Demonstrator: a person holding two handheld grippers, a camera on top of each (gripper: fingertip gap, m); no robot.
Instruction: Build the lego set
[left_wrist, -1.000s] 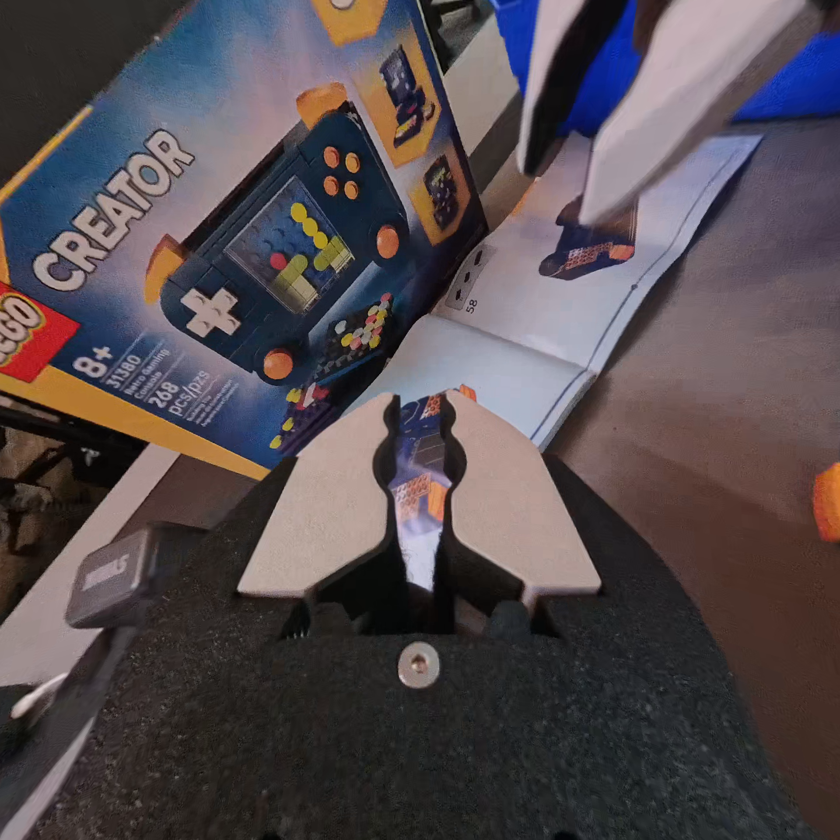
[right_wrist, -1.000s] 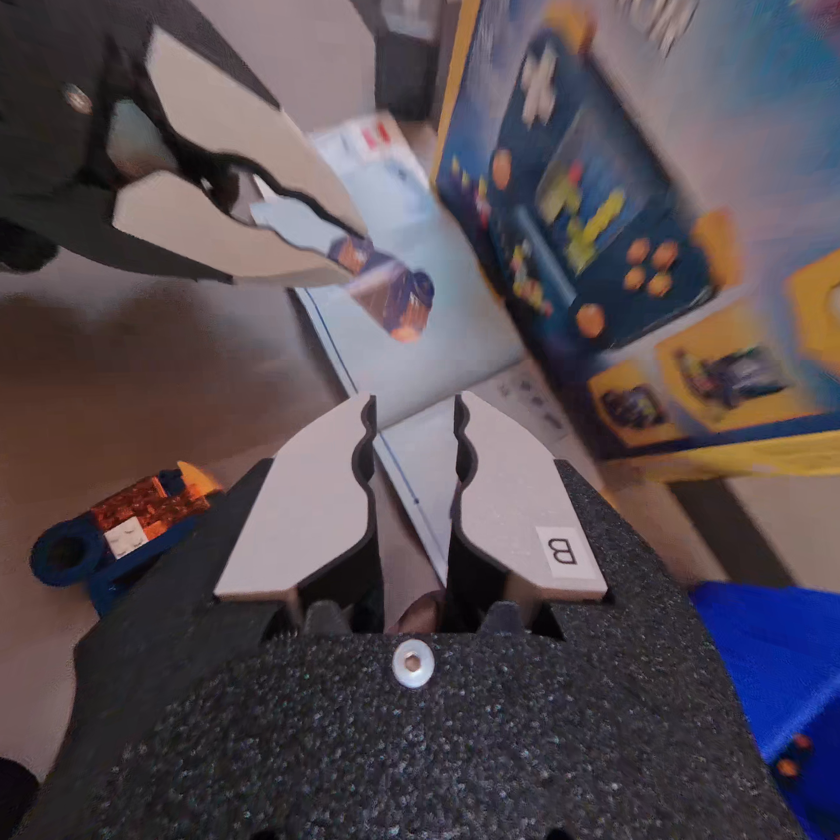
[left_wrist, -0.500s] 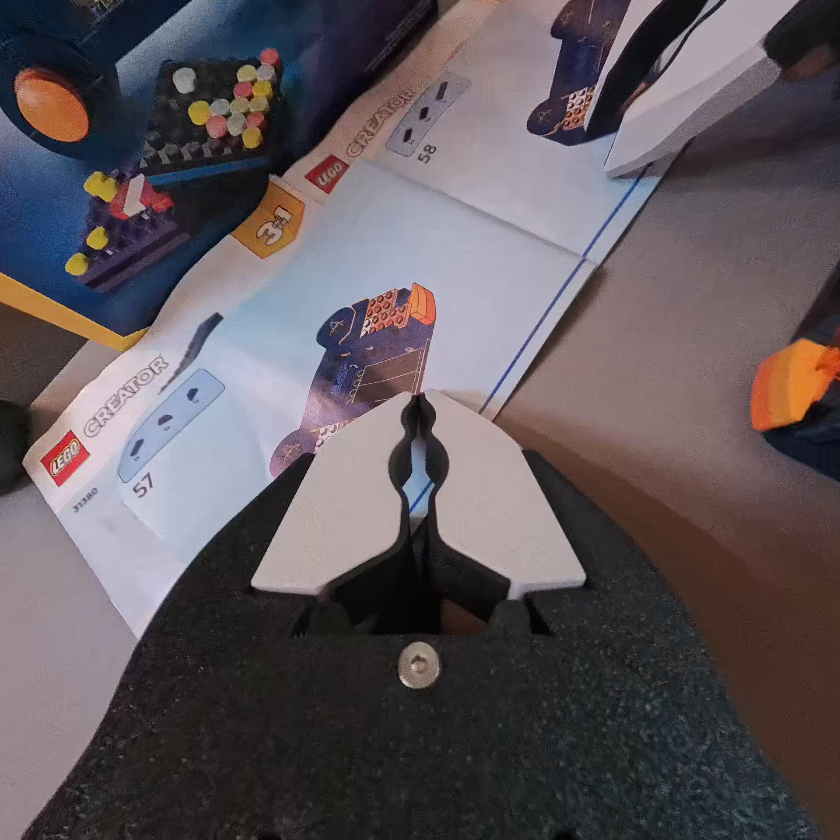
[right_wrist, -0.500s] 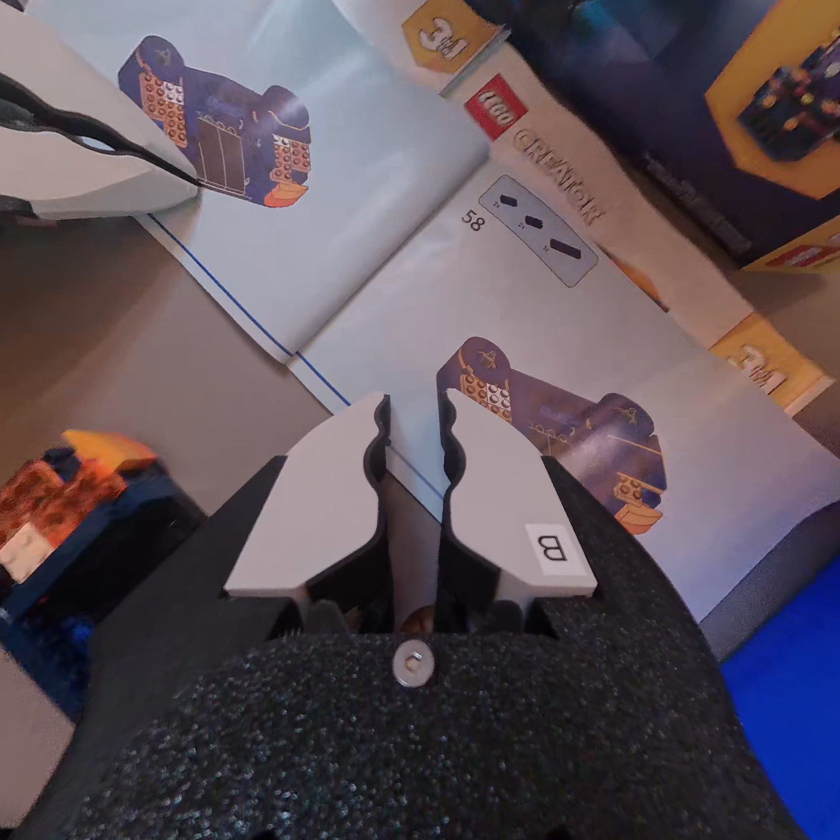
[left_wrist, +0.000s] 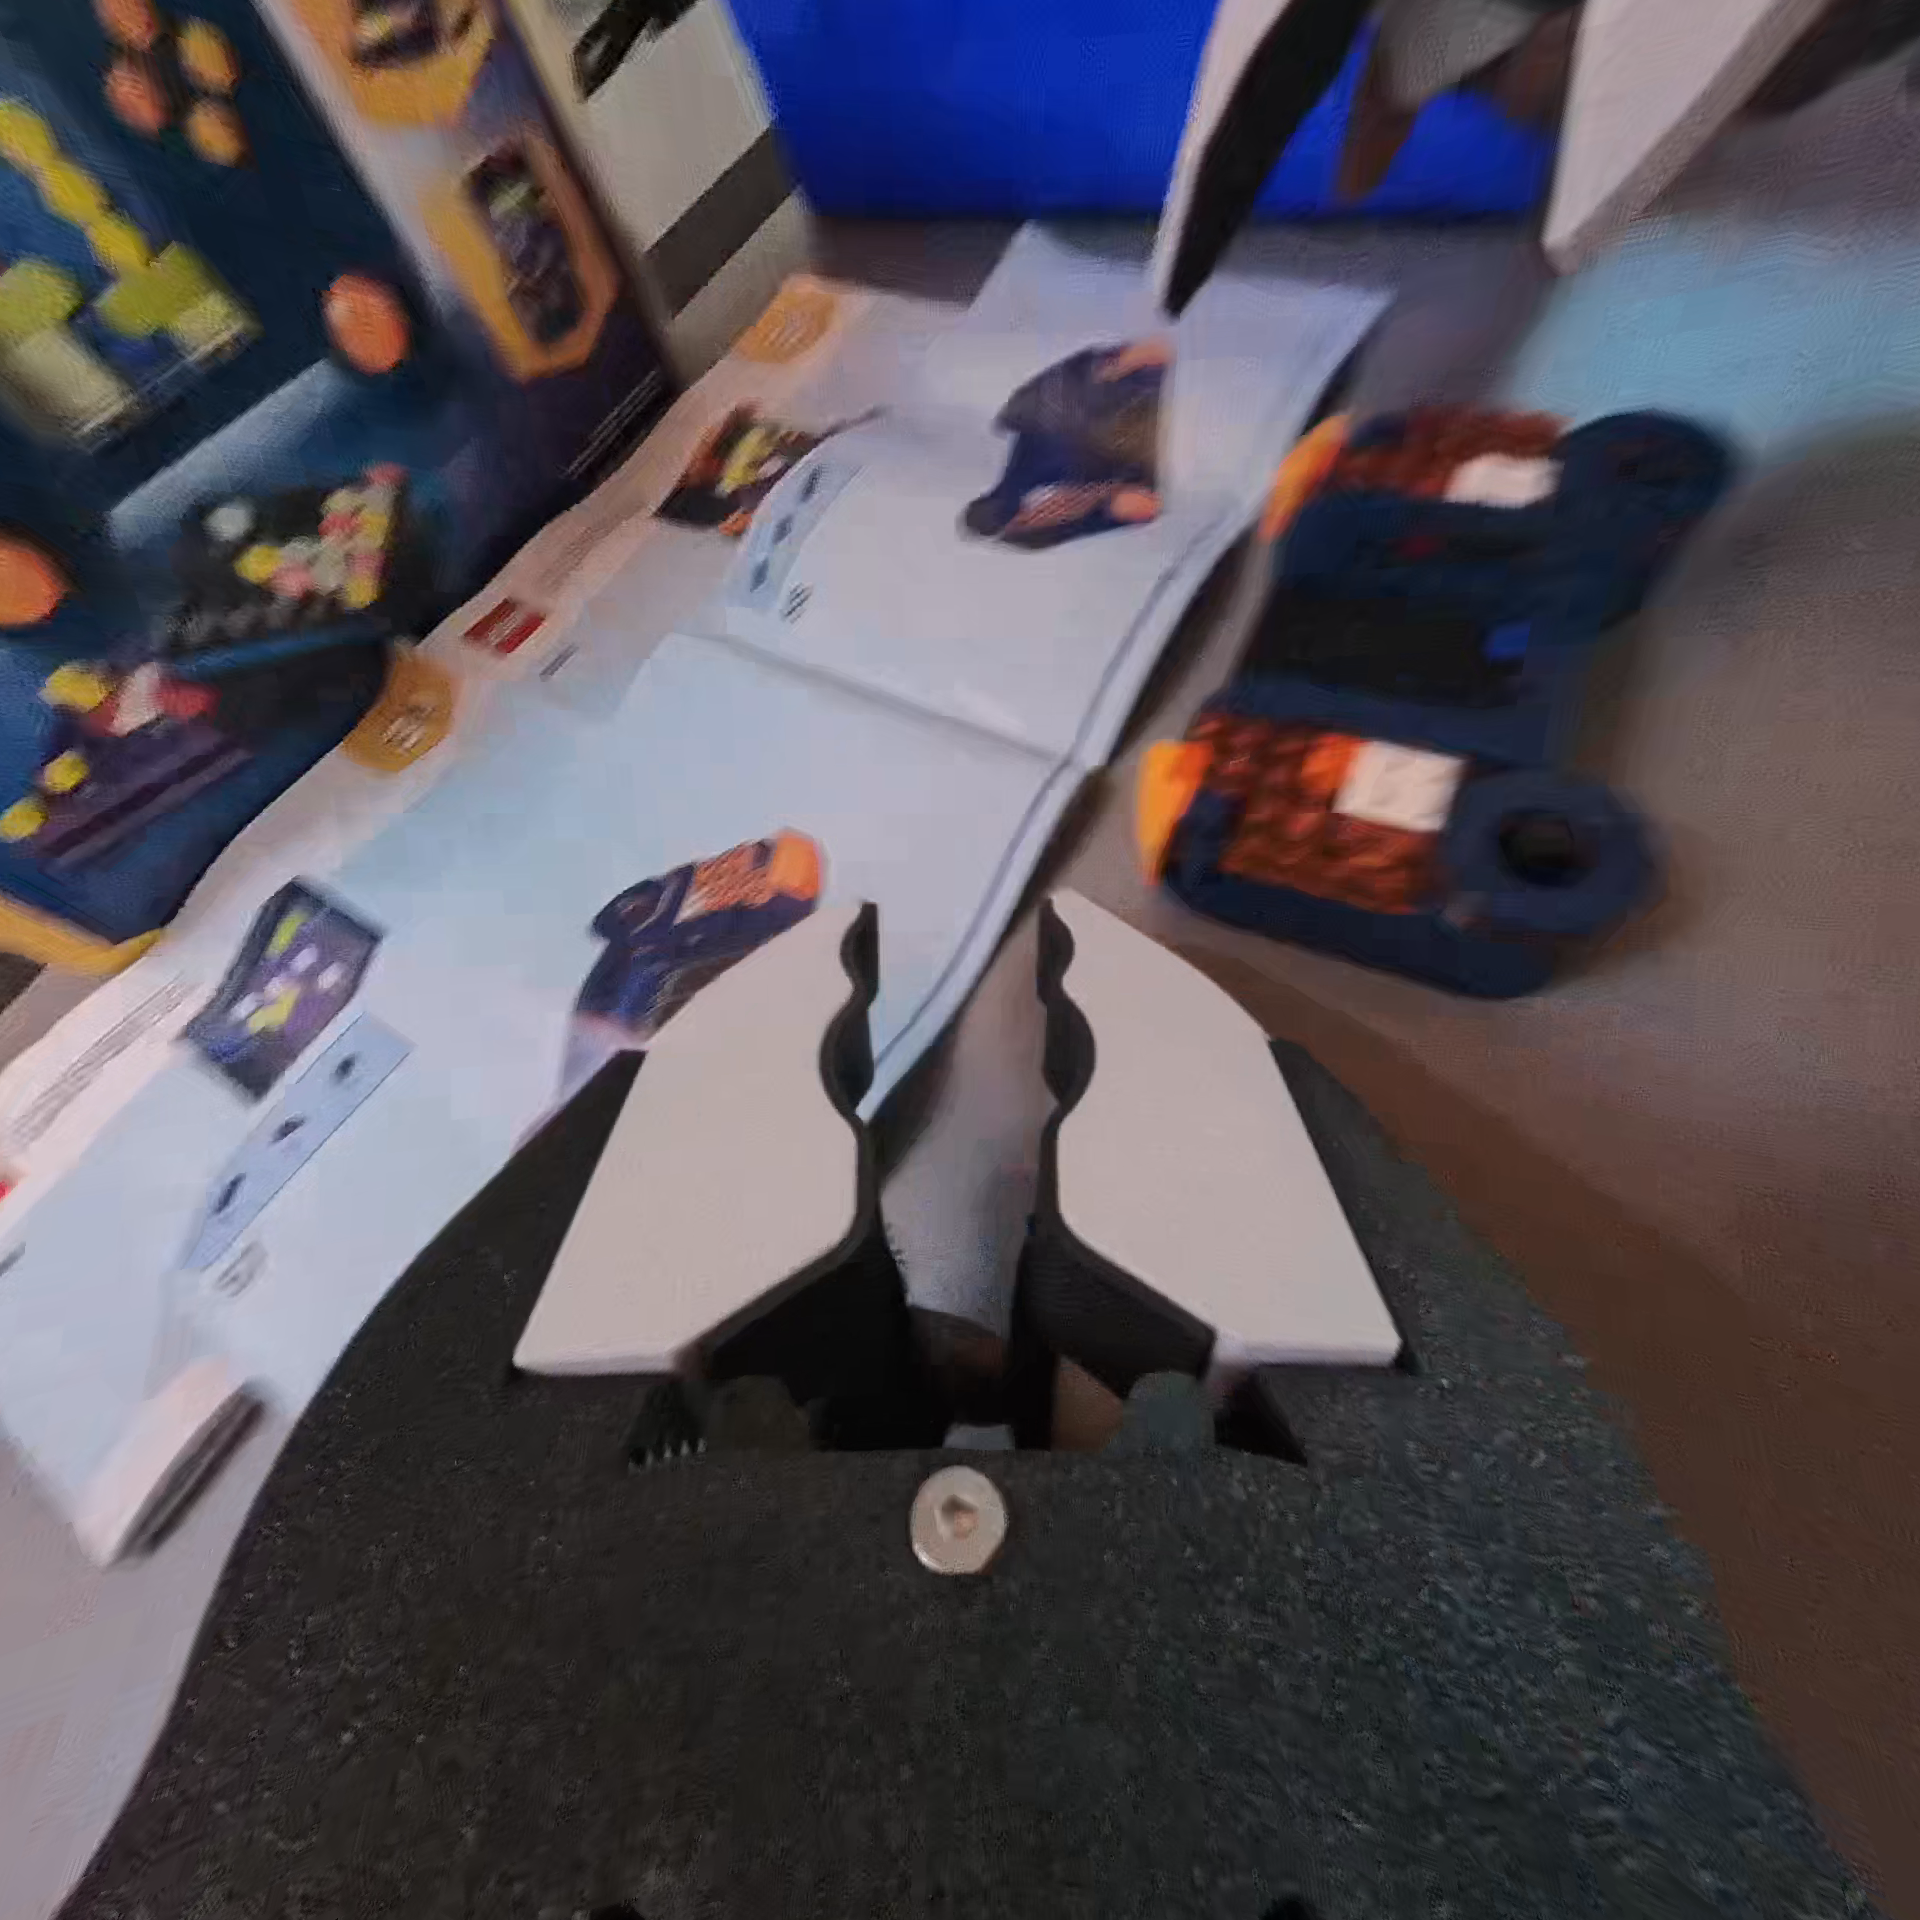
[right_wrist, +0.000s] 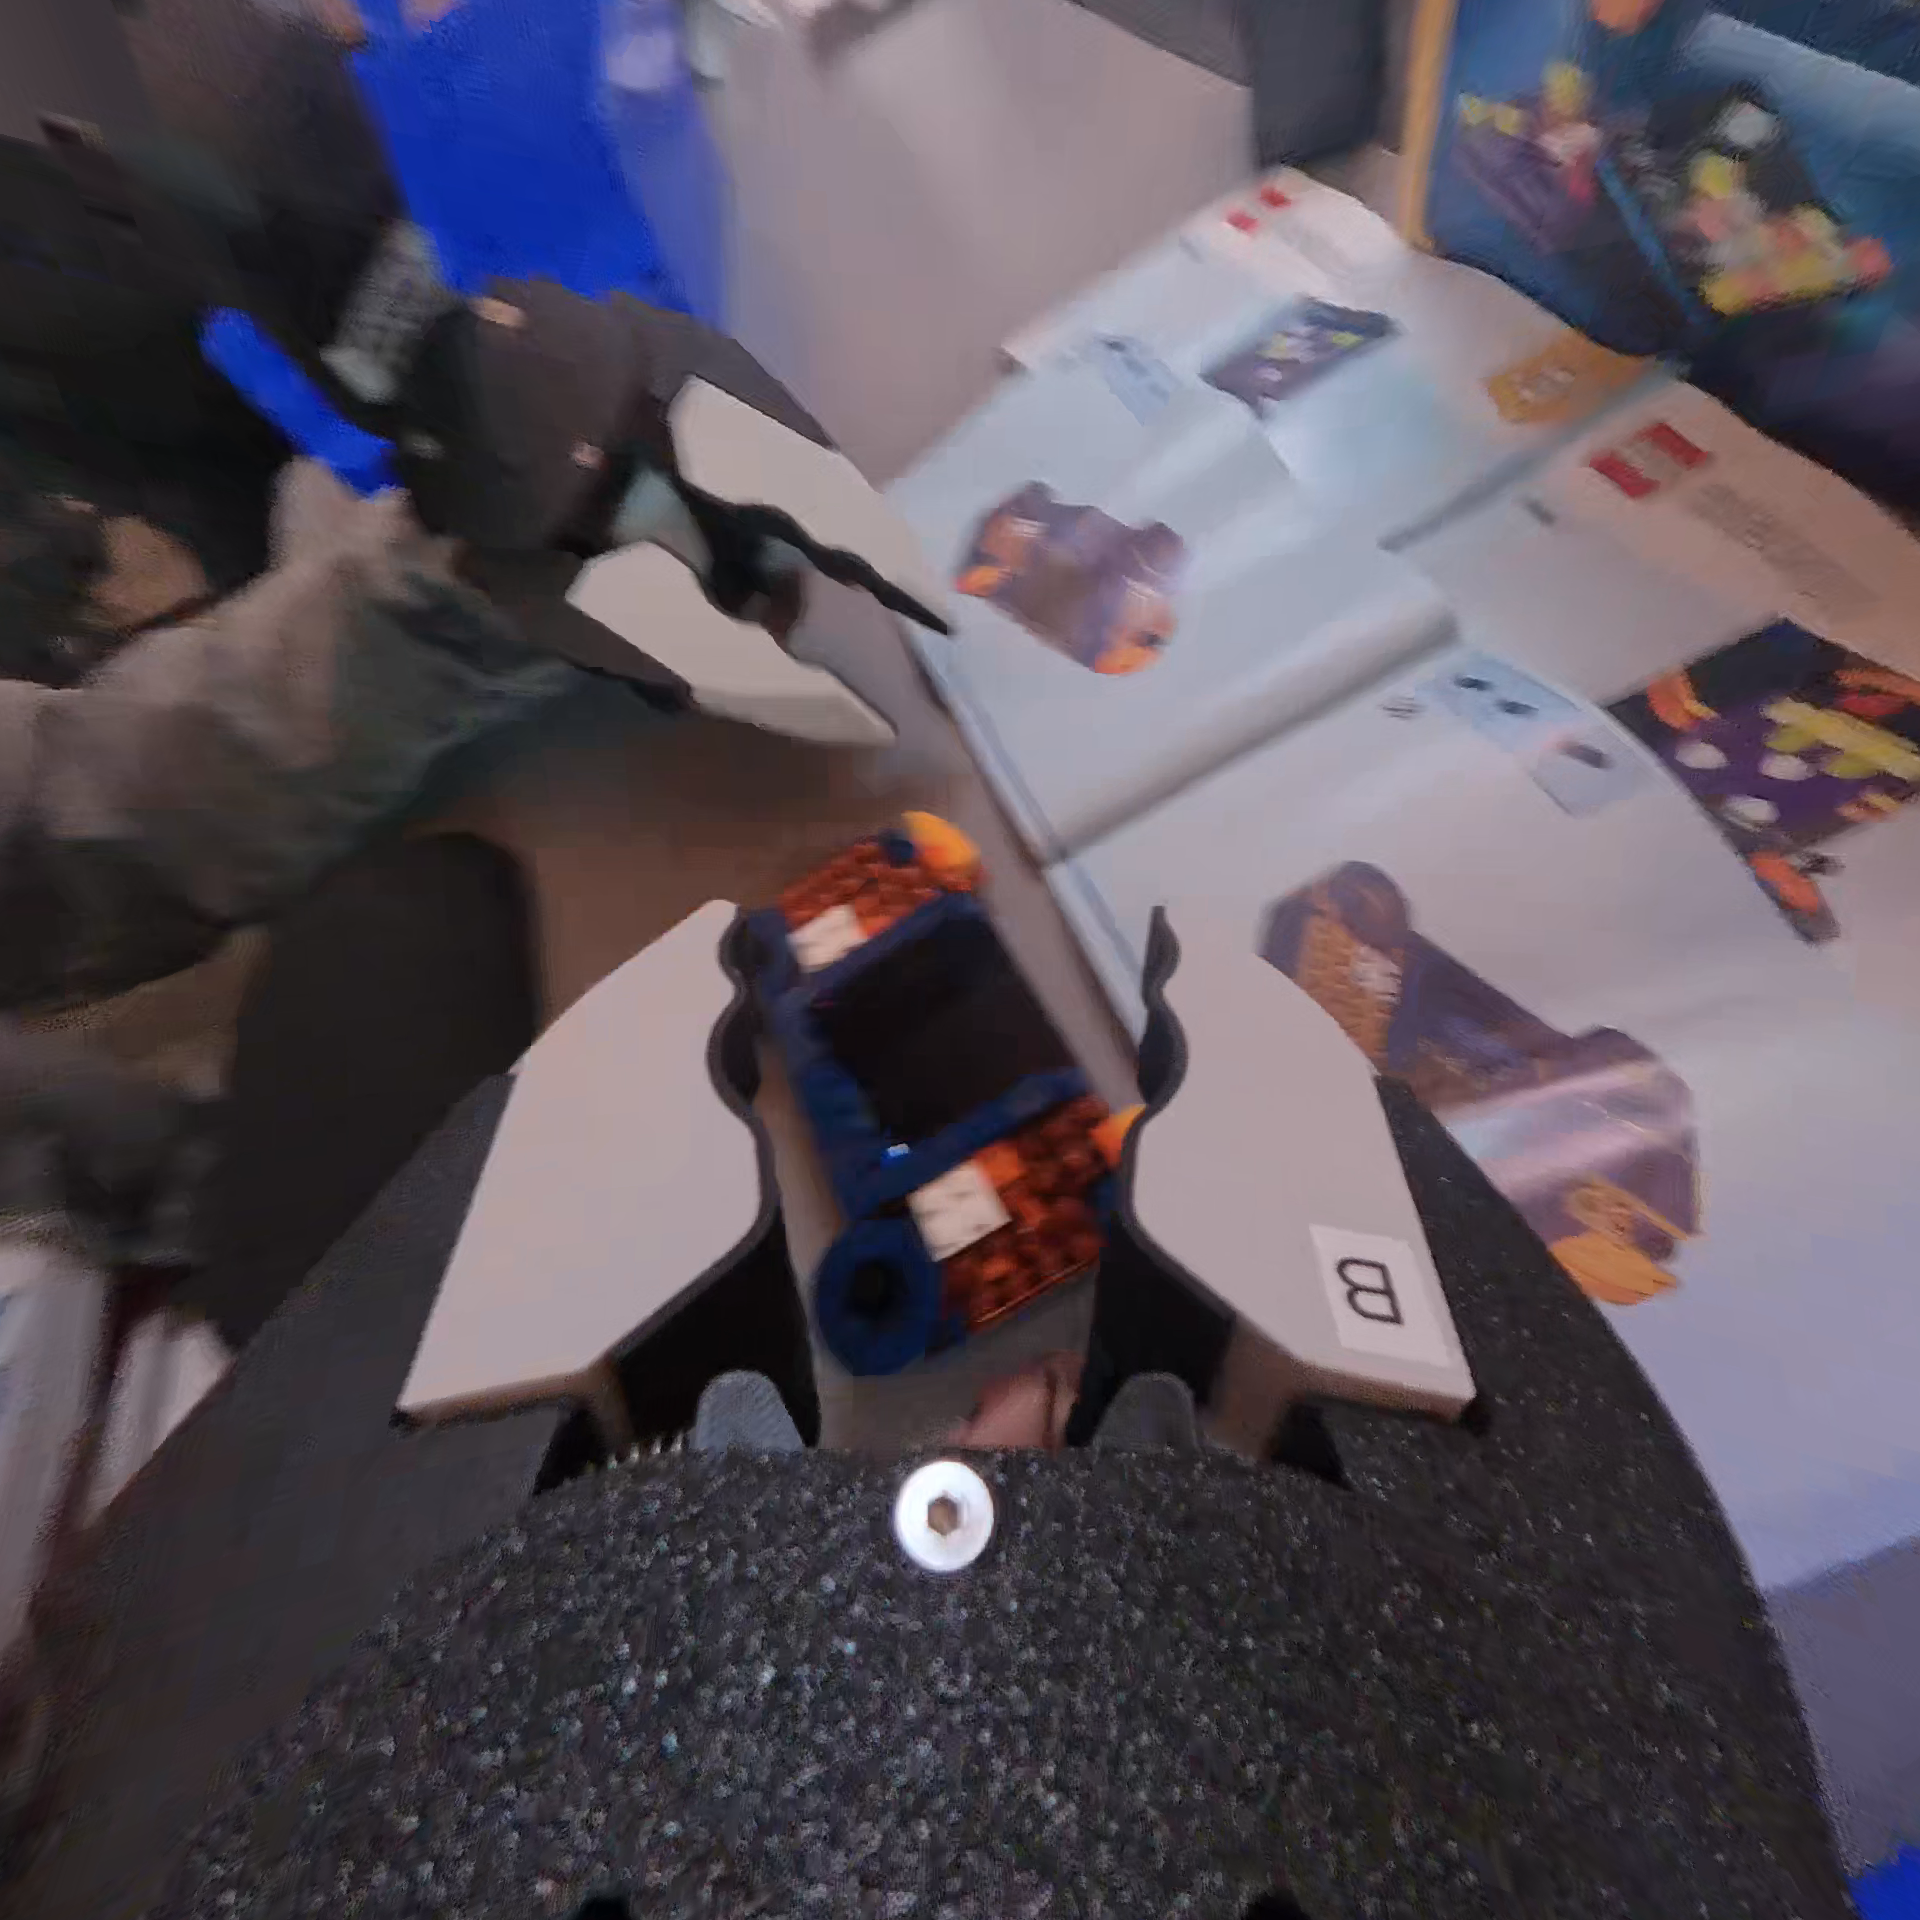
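Note:
The partly built lego model (left_wrist: 1403, 717), dark blue with orange plates and white tiles, lies on the brown table right of the open instruction booklet (left_wrist: 831, 727). My left gripper (left_wrist: 956, 935) is slightly open and empty, above the booklet's near edge. My right gripper (right_wrist: 943, 935) is wide open and empty above the model (right_wrist: 935, 1091), which shows between its fingers. I cannot tell if the fingers touch the model. The right gripper also shows at the top of the left wrist view (left_wrist: 1371, 156), and the left gripper in the right wrist view (right_wrist: 790, 592).
The lego box (left_wrist: 208, 416) stands behind the booklet, also in the right wrist view (right_wrist: 1662, 156). A blue bin (left_wrist: 987, 104) is at the table's far side. A person's grey sleeve (right_wrist: 260, 707) is behind the left gripper. The booklet (right_wrist: 1351, 748) lies right of the model.
Both grippers have drawn back from the booklet pages. The right gripper has swung over the model and opened wide. The left gripper has gone from nearly shut to slightly open.

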